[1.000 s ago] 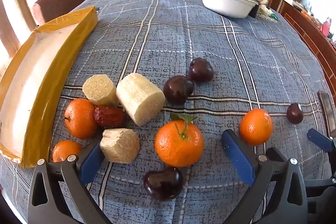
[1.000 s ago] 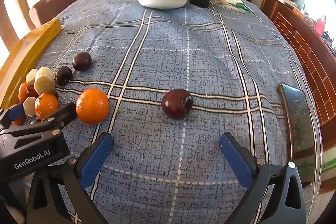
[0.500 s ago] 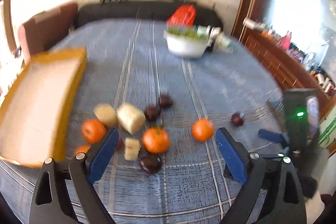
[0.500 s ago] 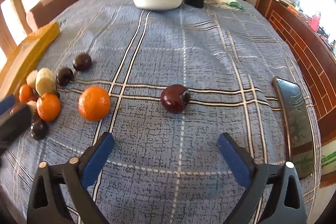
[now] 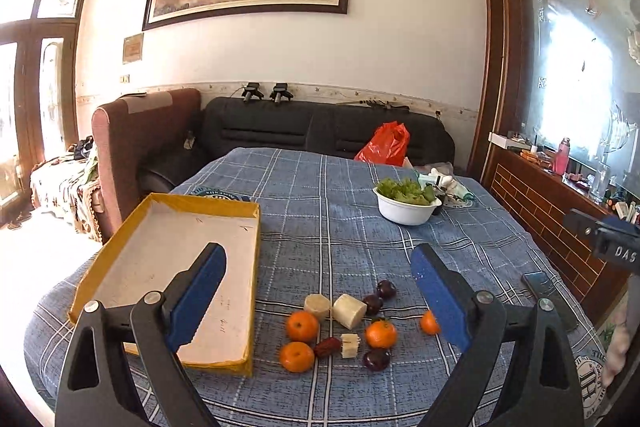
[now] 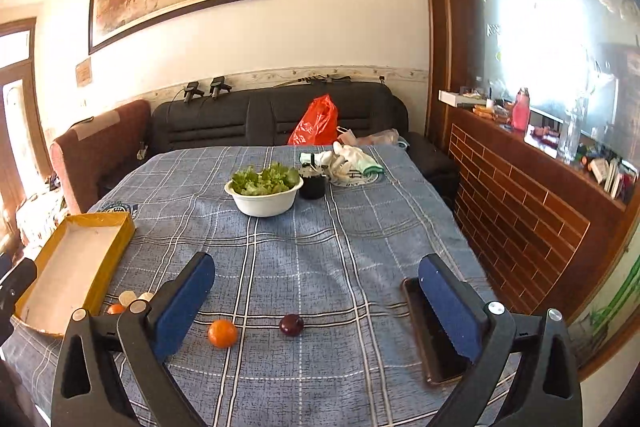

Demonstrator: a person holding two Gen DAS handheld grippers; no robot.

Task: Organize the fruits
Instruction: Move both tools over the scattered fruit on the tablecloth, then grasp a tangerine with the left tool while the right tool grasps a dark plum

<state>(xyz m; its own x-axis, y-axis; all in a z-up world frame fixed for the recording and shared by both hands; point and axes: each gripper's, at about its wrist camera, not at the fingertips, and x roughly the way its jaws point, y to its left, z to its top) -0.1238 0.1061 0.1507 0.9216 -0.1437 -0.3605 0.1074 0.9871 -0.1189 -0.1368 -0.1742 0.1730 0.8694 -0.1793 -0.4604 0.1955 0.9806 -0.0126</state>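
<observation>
A cluster of fruit lies on the blue checked tablecloth: tangerines, dark plums, pale cut chunks and a red date. Left of it is a yellow-rimmed tray with nothing in it. My left gripper hangs open, high above and behind the cluster, holding nothing. In the right wrist view a lone tangerine and a plum lie apart from the rest. My right gripper is raised above them, its jaws opening with nothing between them.
A white bowl of greens and a black cup stand at the far end of the table. A dark phone lies near the right edge. Sofas sit behind the table and a wooden cabinet to the right.
Both grippers have risen and tilted up, away from the fruit; the room's wall and the whole table now show. No fruit has moved.
</observation>
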